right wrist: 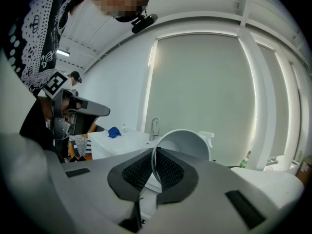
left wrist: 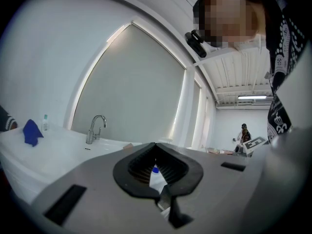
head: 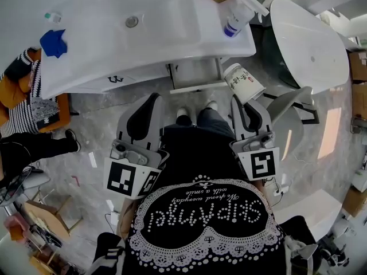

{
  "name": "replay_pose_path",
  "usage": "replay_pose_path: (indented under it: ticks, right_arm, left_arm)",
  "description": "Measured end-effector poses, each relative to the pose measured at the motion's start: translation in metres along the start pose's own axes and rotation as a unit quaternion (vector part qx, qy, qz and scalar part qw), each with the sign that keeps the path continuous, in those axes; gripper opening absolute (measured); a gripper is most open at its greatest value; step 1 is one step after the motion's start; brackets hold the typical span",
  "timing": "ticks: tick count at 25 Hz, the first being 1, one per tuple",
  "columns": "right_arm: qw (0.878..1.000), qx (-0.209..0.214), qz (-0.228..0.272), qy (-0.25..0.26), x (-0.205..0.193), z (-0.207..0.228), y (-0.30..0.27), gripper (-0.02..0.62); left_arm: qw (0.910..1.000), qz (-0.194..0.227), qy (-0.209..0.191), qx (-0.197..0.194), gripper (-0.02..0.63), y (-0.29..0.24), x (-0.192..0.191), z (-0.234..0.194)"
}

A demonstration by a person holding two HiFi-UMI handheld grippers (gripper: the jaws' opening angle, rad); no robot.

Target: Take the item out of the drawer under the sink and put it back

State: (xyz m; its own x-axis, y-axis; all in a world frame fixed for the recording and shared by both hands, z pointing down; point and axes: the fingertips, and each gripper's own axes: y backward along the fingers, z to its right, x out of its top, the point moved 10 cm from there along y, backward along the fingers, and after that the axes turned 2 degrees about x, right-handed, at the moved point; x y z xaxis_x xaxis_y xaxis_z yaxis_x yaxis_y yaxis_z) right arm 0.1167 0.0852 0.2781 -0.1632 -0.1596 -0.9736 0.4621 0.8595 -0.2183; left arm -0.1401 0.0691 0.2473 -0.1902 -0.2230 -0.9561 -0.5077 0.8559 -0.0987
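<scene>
The right hand-held gripper [head: 245,101] is pinching the paper cup [head: 243,83] by its rim, holding it clear of the open drawer [head: 195,73] — ready for returning — while the left hand-held gripper [head: 152,101] is hanging alongside, seemingly clenched empty.

Open drawer [head: 198,87] reachable ahead, bathtub [head: 309,33] crowding right side

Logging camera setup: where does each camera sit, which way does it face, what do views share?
Head view: on the person's head, facing steeply down at the sink; black shirt, left gripper and right gripper show.
Left gripper view: on the left gripper, level along its shut jaws toward the faucet; shirt at right.
Right gripper view: on the right gripper, along jaws clamping the paper cup rim; shirt at left.
Shared: blue cloth, in all three.
</scene>
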Motion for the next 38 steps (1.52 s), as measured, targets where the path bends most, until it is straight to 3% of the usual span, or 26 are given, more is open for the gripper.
replay_pose_path:
  ticks: [13, 20, 27, 31, 38]
  right_arm:
    - [1.000, 0.015, 0.006, 0.000, 0.002, -0.002, -0.004, 0.025]
    - [1.000, 0.013, 0.003, -0.003, 0.000, -0.002, -0.002, 0.025]
    - [1.000, 0.012, 0.001, -0.004, -0.002, -0.003, -0.002, 0.025]
    - [1.000, 0.012, -0.005, -0.004, -0.003, -0.004, -0.003, 0.025]
    - [1.000, 0.017, -0.008, -0.006, -0.001, -0.004, -0.004, 0.025]
  left_arm:
    - [0.9999, -0.003, -0.011, -0.002, 0.005, 0.002, 0.002, -0.006]
    - [0.9994, -0.009, -0.020, -0.026, 0.005, -0.003, 0.000, 0.001]
    - [0.9990, 0.011, -0.025, -0.035, 0.005, -0.004, 0.000, 0.002]
    - [0.9997, 0.015, 0.004, -0.020, 0.005, -0.003, 0.000, -0.005]
    - [0.9999, 0.013, -0.001, 0.000, 0.005, 0.002, 0.003, -0.015]
